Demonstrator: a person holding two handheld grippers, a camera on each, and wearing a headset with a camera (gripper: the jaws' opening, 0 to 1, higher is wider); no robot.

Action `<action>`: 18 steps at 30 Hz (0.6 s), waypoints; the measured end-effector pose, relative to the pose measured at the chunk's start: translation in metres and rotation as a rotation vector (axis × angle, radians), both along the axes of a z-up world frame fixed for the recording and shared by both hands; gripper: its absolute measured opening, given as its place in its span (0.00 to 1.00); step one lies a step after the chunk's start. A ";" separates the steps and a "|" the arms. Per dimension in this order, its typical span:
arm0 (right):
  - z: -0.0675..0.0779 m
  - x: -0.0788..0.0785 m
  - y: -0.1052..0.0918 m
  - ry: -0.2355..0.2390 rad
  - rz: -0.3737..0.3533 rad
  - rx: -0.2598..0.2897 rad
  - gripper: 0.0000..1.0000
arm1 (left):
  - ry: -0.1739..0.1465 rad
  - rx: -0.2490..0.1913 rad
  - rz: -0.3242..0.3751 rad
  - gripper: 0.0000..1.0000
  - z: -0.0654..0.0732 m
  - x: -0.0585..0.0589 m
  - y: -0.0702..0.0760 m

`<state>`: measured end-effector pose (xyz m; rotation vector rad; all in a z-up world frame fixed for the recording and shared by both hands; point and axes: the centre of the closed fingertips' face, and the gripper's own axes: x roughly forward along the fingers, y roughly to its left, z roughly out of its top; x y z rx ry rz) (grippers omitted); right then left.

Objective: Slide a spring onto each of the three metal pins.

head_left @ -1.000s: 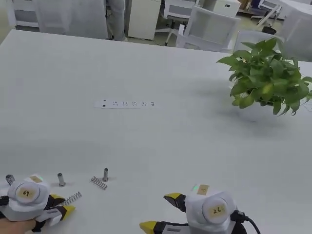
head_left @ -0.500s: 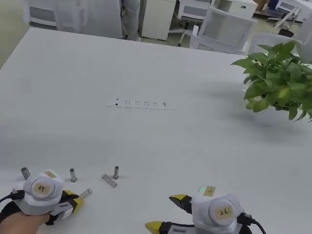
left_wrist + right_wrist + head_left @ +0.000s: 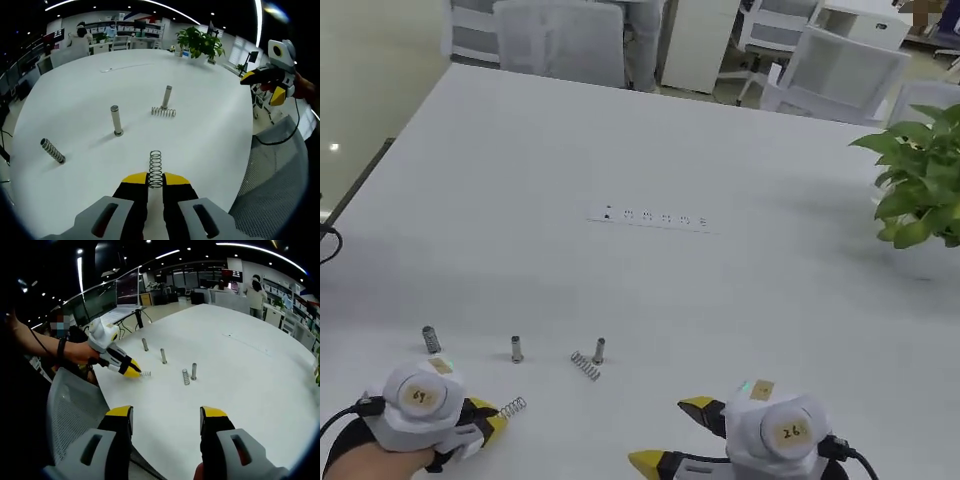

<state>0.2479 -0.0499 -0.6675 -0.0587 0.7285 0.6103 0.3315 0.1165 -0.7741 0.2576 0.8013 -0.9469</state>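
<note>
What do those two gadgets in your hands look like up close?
The left gripper and the right gripper are matching handheld tools with pale grey-white plastic bodies. Each has two dark jaws capped in yellow. Each has a round top with a tan disc, numbered 69 on the left one and 26 on the right. A black cable runs from the back.

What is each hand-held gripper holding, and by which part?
The left hand-held gripper pinches a spring at its near end; the right hand-held gripper is open, holding nothing.
</note>
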 end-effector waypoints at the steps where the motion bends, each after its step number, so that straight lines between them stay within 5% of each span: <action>1: 0.000 -0.001 0.000 0.002 0.002 0.001 0.52 | 0.002 0.004 0.006 0.03 -0.002 -0.003 0.004; 15: 0.002 -0.011 -0.006 -0.003 -0.003 -0.011 0.52 | 0.036 0.013 0.049 0.03 -0.017 -0.018 0.007; 18: 0.002 -0.012 -0.006 -0.002 -0.001 -0.014 0.52 | -0.008 0.076 -0.016 0.03 -0.018 -0.017 0.007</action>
